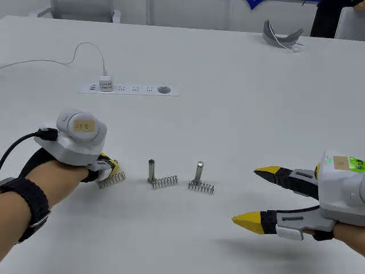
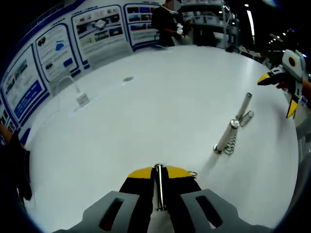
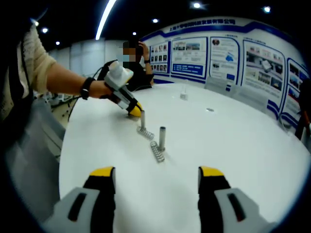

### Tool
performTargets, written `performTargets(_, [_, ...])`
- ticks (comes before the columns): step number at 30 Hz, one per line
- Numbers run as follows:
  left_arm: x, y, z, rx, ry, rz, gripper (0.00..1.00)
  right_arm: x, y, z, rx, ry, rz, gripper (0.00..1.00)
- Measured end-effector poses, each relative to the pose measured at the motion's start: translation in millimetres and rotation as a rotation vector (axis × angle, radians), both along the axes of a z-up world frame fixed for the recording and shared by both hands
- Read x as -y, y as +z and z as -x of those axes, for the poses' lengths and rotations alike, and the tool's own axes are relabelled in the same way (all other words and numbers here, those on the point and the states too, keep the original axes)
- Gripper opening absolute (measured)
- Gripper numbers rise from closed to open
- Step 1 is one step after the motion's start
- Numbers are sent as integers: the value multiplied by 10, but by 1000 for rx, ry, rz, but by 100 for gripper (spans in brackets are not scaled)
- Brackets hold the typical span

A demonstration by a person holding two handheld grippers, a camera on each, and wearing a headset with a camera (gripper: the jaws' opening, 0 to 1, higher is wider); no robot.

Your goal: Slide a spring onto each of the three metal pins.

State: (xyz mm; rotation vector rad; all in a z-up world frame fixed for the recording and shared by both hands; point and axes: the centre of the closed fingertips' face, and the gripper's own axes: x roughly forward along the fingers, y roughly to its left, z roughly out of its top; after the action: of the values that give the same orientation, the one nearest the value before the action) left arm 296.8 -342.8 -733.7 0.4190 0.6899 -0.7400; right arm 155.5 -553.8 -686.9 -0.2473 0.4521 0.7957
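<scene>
Springs: light wire coils, probably easily crushed, lying on tabletop beside upright pins, best pinched gently mid-length; left hand-held gripper clamped on third pin, right hand-held gripper jaws apart.

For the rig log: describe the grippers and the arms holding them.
Both grippers have white housings and black jaws with yellow tips. The left gripper bears a tan sticker and a black cable; a black wristband sits behind it. The right gripper bears a tan label and a green light.
</scene>
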Motion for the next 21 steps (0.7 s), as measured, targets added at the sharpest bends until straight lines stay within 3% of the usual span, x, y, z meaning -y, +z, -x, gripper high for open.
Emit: performTargets(21, [-5,-12,17,6,-1,-28,8,-24,-4,14,-5,7,-1,70])
